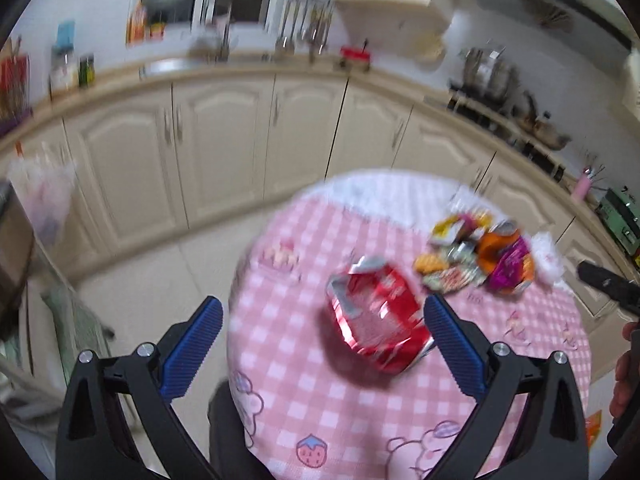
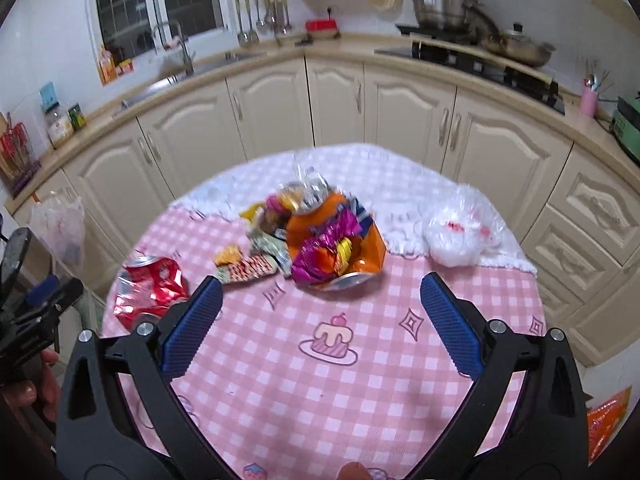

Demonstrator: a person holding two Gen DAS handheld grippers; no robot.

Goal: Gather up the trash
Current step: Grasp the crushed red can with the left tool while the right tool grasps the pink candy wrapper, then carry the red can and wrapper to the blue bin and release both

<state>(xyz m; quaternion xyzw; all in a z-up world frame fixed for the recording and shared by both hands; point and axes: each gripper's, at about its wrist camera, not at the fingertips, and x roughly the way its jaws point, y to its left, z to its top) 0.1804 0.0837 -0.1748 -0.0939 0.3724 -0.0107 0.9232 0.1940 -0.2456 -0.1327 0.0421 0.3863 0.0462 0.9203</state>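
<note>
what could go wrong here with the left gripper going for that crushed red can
The crushed red can lies near the table edge, so a nudge from the open left gripper could knock it to the floor. Its torn metal top could snag the fingers or slip on closing. The wrapper pile is loose and light; a careless sweep by the open right gripper could scatter it.

left tongs (image 1: pixel 322 318) spread, right tongs (image 2: pixel 321 296) spread
</note>
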